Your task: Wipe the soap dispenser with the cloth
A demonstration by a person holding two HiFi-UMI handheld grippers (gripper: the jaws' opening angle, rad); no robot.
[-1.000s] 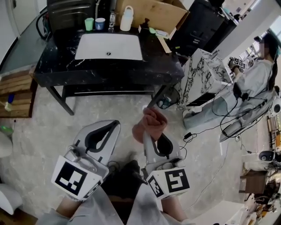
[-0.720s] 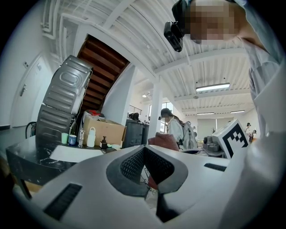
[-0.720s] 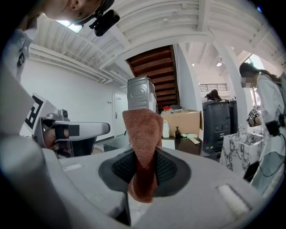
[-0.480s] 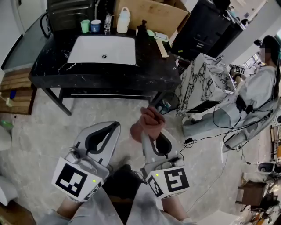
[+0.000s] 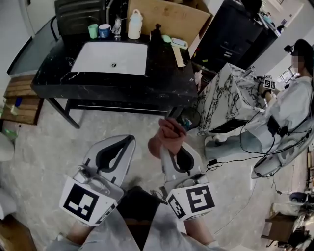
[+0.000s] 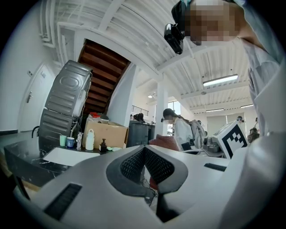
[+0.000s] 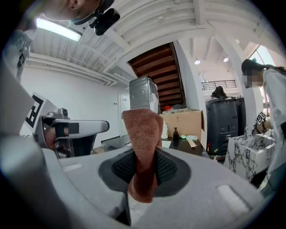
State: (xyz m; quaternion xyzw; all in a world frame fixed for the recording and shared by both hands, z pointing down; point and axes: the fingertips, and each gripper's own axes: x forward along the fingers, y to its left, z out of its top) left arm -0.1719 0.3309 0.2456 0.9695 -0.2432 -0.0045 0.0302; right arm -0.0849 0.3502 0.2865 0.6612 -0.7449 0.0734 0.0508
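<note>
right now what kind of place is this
Likely a test lab mocked up as a washroom: a sink in a black counter, a cardboard box behind it, cables on the floor.

Lighting is bright, even and indoor, from ceiling strip lights [image 6: 222, 80]. Both gripper views show strong fisheye curvature, black corners and a soft near foreground. The head view is sharp, with soft shadows.
</note>
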